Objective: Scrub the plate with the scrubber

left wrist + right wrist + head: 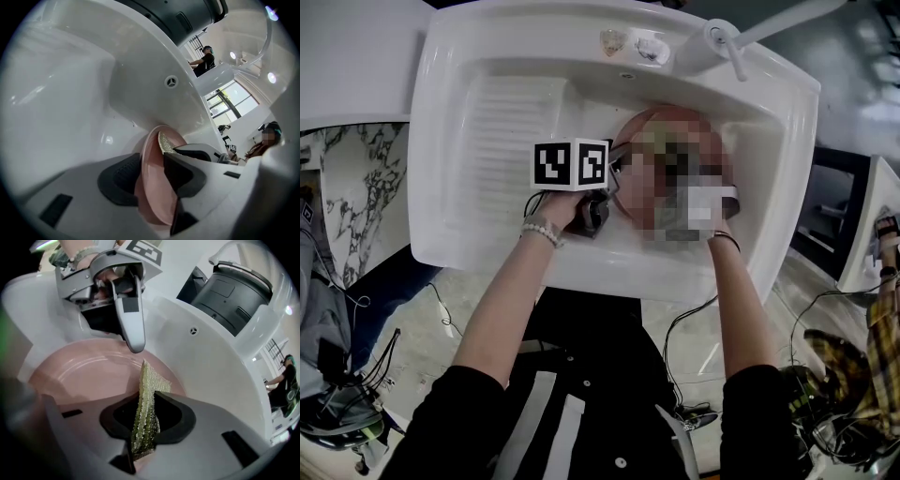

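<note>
Plate: round glossy pink plate (79,371), right half of the smooth white sink (497,141).
Left gripper (152,178): jaws spread, plate rim between them.
Right gripper (147,420): pinching flat green-gold mesh scrubber (150,380), against plate face.

White sink (506,122) above a marbled floor (356,206); bright tall windows (228,100) beyond

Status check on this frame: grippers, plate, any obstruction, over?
Left gripper open, plate rim between its jaws. Right gripper shut on scrubber, at the plate's face. Plate in sink; nothing blocking.
</note>
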The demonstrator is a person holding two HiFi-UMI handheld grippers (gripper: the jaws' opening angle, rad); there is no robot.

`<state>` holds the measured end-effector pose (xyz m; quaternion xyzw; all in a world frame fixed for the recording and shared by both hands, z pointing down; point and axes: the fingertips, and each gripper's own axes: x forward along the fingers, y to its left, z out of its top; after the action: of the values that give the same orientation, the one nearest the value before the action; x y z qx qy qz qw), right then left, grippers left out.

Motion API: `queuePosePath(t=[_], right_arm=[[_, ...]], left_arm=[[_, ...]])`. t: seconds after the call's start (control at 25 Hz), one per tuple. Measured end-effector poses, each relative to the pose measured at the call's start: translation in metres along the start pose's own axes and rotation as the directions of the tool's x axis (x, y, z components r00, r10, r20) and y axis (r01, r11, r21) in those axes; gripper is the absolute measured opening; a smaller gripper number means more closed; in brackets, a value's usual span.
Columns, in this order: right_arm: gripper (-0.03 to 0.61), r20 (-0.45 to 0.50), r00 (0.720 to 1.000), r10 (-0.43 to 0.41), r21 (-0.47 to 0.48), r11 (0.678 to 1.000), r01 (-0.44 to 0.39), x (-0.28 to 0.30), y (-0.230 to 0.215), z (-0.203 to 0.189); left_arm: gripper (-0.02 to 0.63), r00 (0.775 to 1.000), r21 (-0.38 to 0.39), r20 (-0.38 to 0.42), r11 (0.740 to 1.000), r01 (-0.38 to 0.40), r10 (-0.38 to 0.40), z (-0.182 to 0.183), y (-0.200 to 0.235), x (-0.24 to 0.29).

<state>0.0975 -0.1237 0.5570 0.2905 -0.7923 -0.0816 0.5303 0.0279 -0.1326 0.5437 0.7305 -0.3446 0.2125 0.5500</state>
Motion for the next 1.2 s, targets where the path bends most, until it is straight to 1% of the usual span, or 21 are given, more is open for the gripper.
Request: queuePosePath(t=[0.12,0.28,0.44,0.56,0.68,0.76,0.88,1.04,1.2], right_arm=[[0.078,-0.039,0.999,-0.016,-0.059,0.998,0.014,0.002,0.001,-0.008],[0.078,-0.013,1.0,0.009,-0.067,0.998,-0.009,0.004,0.009,0.002],[0.078,0.05,0.997,0.061,-0.121,0.991,-0.055,0.004,0.026,0.022],[0.078,0.085,0.991,0.104,-0.119,0.989,-0.094,0.001,0.039,0.031],[0.078,0.121,0.978,0.172,-0.108,0.981,-0.159,-0.004,0.05,0.039],[0.078,0.145,0.962,0.23,-0.101,0.971,-0.217,-0.01,0.058,0.044],[0.078,0.172,0.931,0.324,-0.099,0.945,-0.31,-0.022,0.07,0.045],[0.078,0.19,0.881,0.433,-0.117,0.901,-0.418,-0.037,0.085,0.043],[0.078,0.195,0.825,0.53,-0.128,0.848,-0.515,-0.053,0.097,0.04]], left_arm=[[0.155,1.0,-0.01,-0.003,1.0,0.013,-0.014,0.0,-0.001,0.001],[0.167,1.0,-0.029,-0.003,0.999,0.019,-0.019,-0.001,0.001,0.001],[0.181,0.999,-0.044,0.0,0.999,0.032,-0.032,0.0,0.001,0.001],[0.183,1.0,-0.047,0.0,0.998,0.032,-0.032,-0.001,0.002,0.002],[0.184,1.0,-0.059,0.003,0.998,0.029,-0.029,0.0,0.003,0.002],[0.183,1.0,-0.061,0.004,0.998,0.027,-0.026,0.0,0.004,0.002],[0.183,1.0,-0.071,0.008,0.997,0.017,-0.016,0.0,0.005,0.003],[0.181,0.999,-0.106,0.034,0.994,0.002,0.001,0.002,0.01,0.003],[0.167,0.999,-0.106,0.034,0.994,-0.017,0.02,0.002,0.012,0.003]])
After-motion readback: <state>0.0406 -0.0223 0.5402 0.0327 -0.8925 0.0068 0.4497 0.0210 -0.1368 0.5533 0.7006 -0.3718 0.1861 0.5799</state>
